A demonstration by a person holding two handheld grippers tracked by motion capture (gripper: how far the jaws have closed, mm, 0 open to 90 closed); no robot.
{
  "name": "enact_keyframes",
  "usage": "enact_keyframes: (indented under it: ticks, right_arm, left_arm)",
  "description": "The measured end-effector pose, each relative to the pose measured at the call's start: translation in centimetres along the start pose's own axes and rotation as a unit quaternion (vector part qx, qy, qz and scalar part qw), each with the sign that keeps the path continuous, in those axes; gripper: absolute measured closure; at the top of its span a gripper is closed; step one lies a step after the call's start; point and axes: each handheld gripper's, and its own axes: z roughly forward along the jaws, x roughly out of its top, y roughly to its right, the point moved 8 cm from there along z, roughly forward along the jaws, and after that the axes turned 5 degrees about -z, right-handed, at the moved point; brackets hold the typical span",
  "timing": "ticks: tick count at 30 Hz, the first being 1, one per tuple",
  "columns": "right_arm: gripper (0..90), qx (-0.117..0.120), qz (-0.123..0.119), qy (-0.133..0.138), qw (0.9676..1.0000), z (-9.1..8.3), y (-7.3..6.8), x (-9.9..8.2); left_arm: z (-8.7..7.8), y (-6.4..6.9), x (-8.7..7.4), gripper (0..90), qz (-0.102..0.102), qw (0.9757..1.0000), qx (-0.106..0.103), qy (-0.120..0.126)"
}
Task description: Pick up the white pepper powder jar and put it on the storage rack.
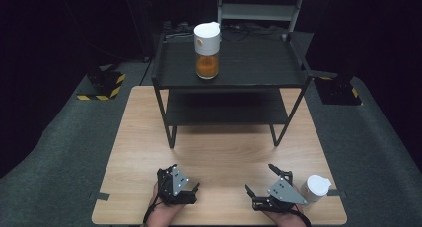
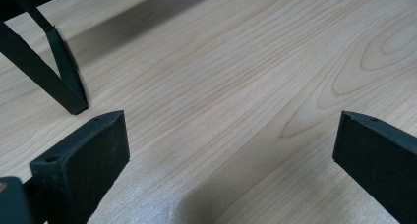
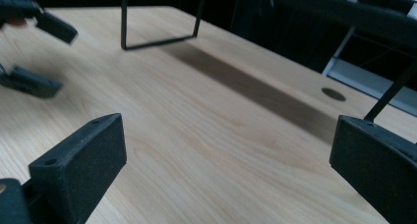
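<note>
A clear jar with a white lid and orange contents stands upright on the top of a black two-tier shelf at the back of the wooden table. A white lidded container stands at the table's front right. My right gripper is just left of it and apart from it, open and empty over bare wood. My left gripper is near the front edge, open with nothing between its jaws. It also appears, blurred, as the left gripper in the right gripper view.
A shelf leg stands just ahead of my left gripper's left jaw. The shelf's leg frame stands farther off. A dark oval mark is on the tabletop. Grey carpet surrounds the table, with striped black-and-yellow bases behind.
</note>
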Motion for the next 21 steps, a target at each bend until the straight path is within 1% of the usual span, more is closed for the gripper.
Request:
enact_keyframes:
  ticks: [3, 4, 6, 8, 12, 14, 16, 17, 18, 21]
  right_arm:
    - [0.0, 0.004, 0.017, 0.018, 0.9997, -0.8, 0.3, 0.7]
    - [0.0, 0.004, 0.017, 0.018, 0.9997, -0.8, 0.3, 0.7]
    - [0.0, 0.001, 0.022, 0.030, 0.9993, -1.5, 0.5, 1.3]
    - [0.0, 0.001, 0.022, 0.031, 0.9993, -1.6, 0.5, 1.4]
    - [0.0, -0.001, 0.032, 0.042, 0.9986, -2.8, 1.0, 2.2]
    - [0.0, -0.003, 0.033, 0.044, 0.9985, -3.0, 1.1, 2.3]
    - [0.0, -0.013, 0.033, 0.045, 0.9983, -3.7, 1.5, 2.4]
    - [0.0, -0.013, 0.033, 0.045, 0.9983, -3.7, 1.5, 2.4]
    - [0.0, -0.020, 0.037, 0.044, 0.9982, -4.1, 1.9, 2.3]
    - [0.0, -0.032, 0.043, 0.041, 0.9977, -4.7, 2.5, 2.0]
  left_arm:
    - [0.0, 0.0, 0.0, 0.7, 0.002, 1.0000, -0.001, 0.001]
    - [0.0, 0.0, 0.0, 0.7, 0.002, 1.0000, -0.001, 0.001]
    - [0.0, 0.0, 0.0, 0.7, 0.003, 1.0000, -0.002, 0.001]
    - [0.0, 0.0, 0.0, 0.7, 0.002, 1.0000, -0.001, 0.001]
    - [0.0, 0.0, 0.0, 0.7, 0.004, 1.0000, -0.002, 0.002]
    - [0.0, 0.0, 0.0, 0.7, 0.004, 1.0000, -0.003, 0.002]
    - [0.0, 0.0, 0.0, 0.7, 0.001, 1.0000, -0.004, 0.001]
    - [0.0, 0.0, 0.0, 0.7, 0.001, 1.0000, -0.004, 0.001]
    - [0.0, -0.1, 0.0, 0.7, 0.000, 1.0000, -0.004, 0.001]
    - [0.0, -0.1, 0.0, 0.7, -0.002, 1.0000, -0.005, 0.002]
